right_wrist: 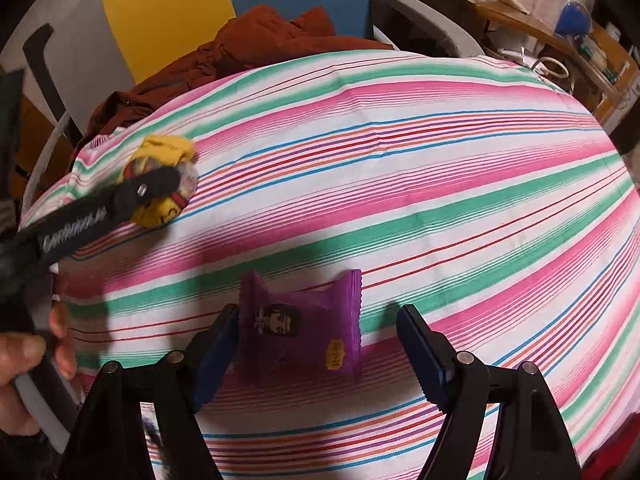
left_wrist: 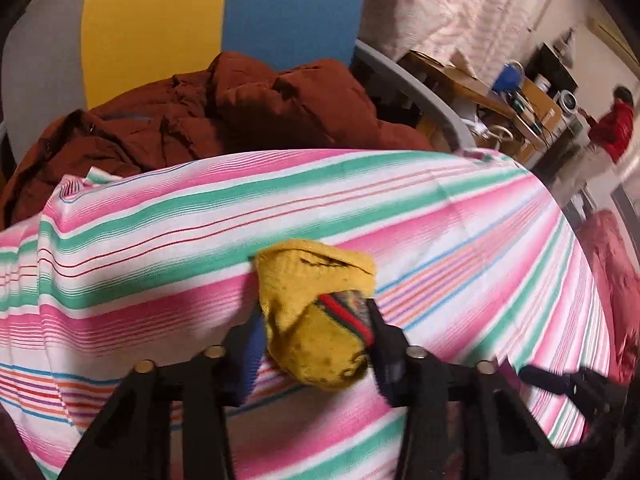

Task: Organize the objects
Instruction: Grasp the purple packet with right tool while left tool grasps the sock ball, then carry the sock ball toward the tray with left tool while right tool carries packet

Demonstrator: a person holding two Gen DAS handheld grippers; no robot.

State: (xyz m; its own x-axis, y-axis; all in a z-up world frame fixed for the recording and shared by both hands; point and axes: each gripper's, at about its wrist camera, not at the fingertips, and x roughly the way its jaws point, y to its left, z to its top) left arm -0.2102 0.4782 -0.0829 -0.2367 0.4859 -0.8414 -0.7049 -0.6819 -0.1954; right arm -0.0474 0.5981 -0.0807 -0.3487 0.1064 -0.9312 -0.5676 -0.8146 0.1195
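While a striped cloth (right_wrist: pixel 400 168) of pink, green and white bands covers the whole work surface, a rust-brown jacket (left_wrist: pixel 248 108) lies heaped along its far edge against a grey chair frame (left_wrist: pixel 420 92). On the cloth near its front edge sits a purple snack packet (right_wrist: pixel 304 324), lying flat with its crimped ends left and right, so its long axis runs across the right wrist view; its printed face is up, showing a small dark portrait figure and a yellow label whose writing is too small to read. The right gripper (right_wrist: pixel 316 344) reaches forward and level, its jaws spread wide around the packet, the left pad touching the packet's edge and the right pad well clear of it. The left gripper (left_wrist: pixel 316 328) comes in from the left at a slant toward the cloth's far left corner, a hand (right_wrist: pixel 24 360) showing behind it, and it is clamped on a bunched yellow sock (left_wrist: pixel 320 320) with a red, green and dark striped band. White lettering on that gripper's arm is blurred.
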